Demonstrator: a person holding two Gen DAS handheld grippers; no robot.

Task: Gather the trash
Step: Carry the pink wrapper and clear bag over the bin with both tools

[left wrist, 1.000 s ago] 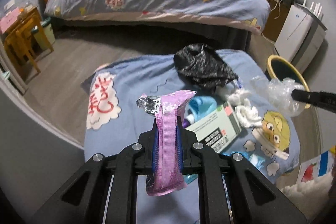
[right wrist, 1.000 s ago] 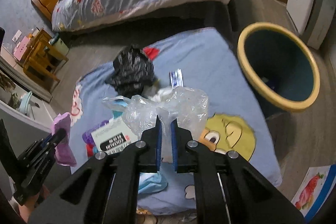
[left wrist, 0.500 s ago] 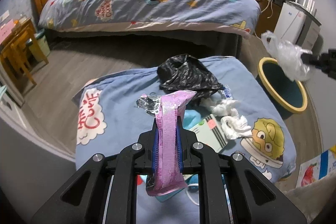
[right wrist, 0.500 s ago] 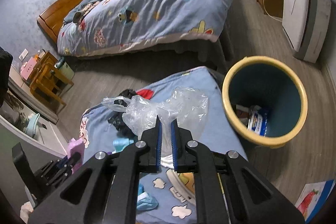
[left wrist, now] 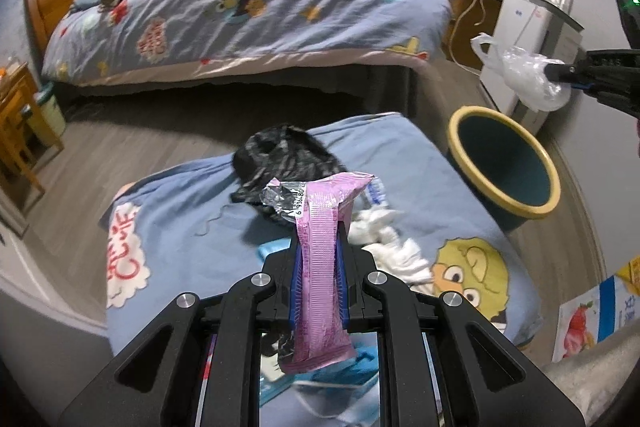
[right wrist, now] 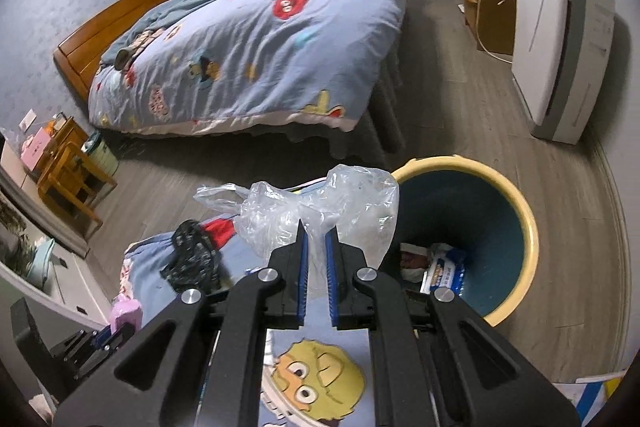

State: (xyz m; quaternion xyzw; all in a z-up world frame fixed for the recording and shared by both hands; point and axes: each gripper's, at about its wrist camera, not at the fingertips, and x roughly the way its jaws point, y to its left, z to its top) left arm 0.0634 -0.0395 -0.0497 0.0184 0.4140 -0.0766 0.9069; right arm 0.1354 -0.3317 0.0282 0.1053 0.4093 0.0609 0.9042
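Observation:
My left gripper point(left wrist: 318, 243) is shut on a pink snack wrapper point(left wrist: 320, 251) that stands up between its blue pads, above the blue cartoon blanket point(left wrist: 180, 203). My right gripper point(right wrist: 316, 239) is shut on a crumpled clear plastic bag point(right wrist: 320, 207), held in the air just left of a yellow-rimmed teal bin point(right wrist: 516, 211) that has some trash at its bottom. From the left wrist view that bag point(left wrist: 524, 75) hangs above and right of the bin point(left wrist: 504, 163). A black plastic bag point(left wrist: 280, 163), white tissues point(left wrist: 392, 243) and blue items lie on the blanket.
A bed with a blue cartoon duvet point(left wrist: 240, 11) fills the back. A white appliance point(right wrist: 560, 47) and a wooden cabinet point(right wrist: 484, 11) stand at the right wall. Small wooden furniture point(right wrist: 68, 167) sits at the left. Grey wood floor point(right wrist: 452, 115) lies between the bed and the bin.
My right gripper carried the clear bag up off the blanket and right, toward the bin. My left gripper shifted with the pink wrapper still in it, bringing the bin further into its view.

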